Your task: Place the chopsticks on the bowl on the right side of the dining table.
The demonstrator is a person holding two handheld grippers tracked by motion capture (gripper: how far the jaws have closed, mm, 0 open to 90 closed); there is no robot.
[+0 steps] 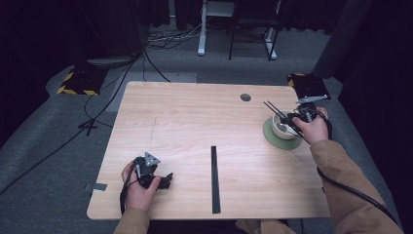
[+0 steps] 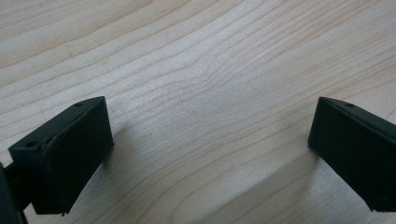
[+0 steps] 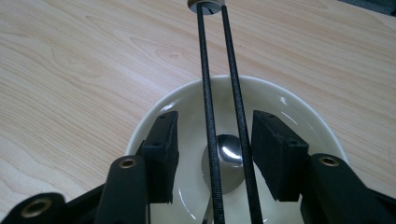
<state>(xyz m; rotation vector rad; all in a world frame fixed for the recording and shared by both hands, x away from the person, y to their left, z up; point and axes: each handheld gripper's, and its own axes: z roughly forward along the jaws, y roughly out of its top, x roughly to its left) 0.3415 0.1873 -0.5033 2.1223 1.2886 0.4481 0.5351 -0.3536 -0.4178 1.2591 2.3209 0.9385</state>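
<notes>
Nearest me on the table (image 1: 195, 117) sits my left claw (image 1: 165, 181), its jaws spread wide over bare wood and gripping nothing. Just to its right lie black chopsticks (image 1: 214, 179), a pair side by side, pointing away from me. Over at the far right my right claw (image 3: 215, 154) hangs above a white bowl (image 3: 299, 116) — the bowl stands on a green saucer (image 1: 271, 139). A second pair of chopsticks (image 3: 224, 93) rests across the bowl and runs between the half-open jaws; I see gaps on both sides, so the pads are not pressing. A spoon (image 3: 229, 151) lies inside the bowl — shiny, beneath the sticks.
</notes>
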